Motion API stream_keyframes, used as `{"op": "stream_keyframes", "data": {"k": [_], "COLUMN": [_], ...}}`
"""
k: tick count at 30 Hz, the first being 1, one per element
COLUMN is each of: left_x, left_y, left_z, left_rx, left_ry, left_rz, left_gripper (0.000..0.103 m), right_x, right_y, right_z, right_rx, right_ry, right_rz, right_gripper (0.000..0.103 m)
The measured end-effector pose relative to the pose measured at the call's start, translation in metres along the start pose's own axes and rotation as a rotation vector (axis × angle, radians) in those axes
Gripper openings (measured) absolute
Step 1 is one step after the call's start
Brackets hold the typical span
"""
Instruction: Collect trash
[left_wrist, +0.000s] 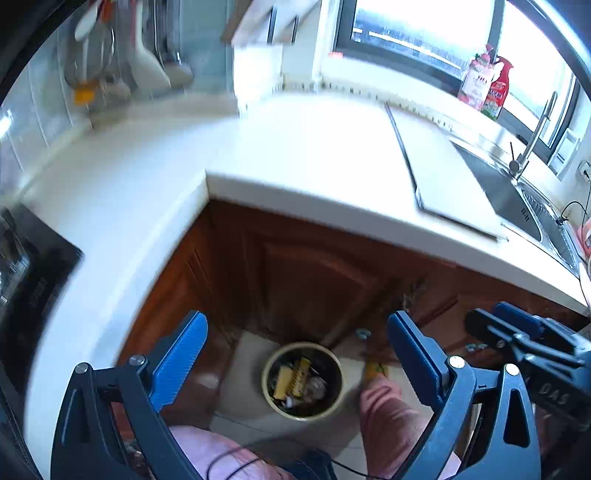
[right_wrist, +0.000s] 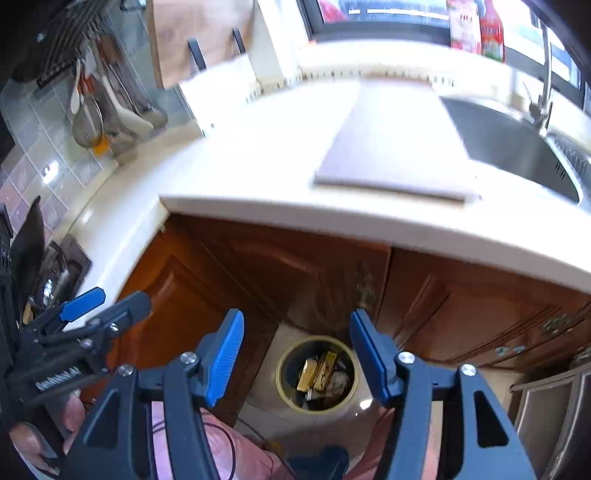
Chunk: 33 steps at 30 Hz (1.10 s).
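Down on the tiled floor, against the brown cabinet doors (right_wrist: 295, 273), a round trash bin (right_wrist: 317, 373) holds yellow packets and crumpled wrappers. Both the left tool (left_wrist: 295, 354) and the right tool (right_wrist: 297, 354) hang above it, blue fingers spread apart with nothing between them. A white table (left_wrist: 295, 155) carries a pale cutting board (right_wrist: 399, 144) beside a steel sink (right_wrist: 517, 147).
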<state>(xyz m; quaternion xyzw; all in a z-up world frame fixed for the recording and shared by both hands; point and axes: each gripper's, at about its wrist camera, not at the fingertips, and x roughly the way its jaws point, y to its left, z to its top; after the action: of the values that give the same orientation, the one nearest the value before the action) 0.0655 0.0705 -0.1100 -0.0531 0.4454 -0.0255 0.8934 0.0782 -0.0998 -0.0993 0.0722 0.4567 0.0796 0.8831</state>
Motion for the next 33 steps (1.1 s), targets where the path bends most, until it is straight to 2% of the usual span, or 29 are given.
{"op": "stream_keyframes", "data": {"k": [6, 15, 33], "left_x": [-0.045, -0.09, -0.102], "left_y": [-0.008, -0.007, -0.014], "left_z": [0.026, 0.057, 0.057], "left_rx": [0.032, 0.03, 0.028], "left_ry": [-0.118, -0.242, -0.272], "left_rz": [0.024, 0.031, 0.046], "left_gripper": [0.097, 0.097, 0.097], "right_x": [-0.046, -0.072, -0.085], "right_y": [0.023, 0.042, 0.044], "right_z": [0.022, 0.039, 0.045], "right_rx": [-0.041, -0.082, -0.067], "right_ry": [-0.12, -0.223, -0.286], "right_rz": [-0.008, -0.033, -0.023], "right_gripper": [0.06, 0.06, 0.06]}}
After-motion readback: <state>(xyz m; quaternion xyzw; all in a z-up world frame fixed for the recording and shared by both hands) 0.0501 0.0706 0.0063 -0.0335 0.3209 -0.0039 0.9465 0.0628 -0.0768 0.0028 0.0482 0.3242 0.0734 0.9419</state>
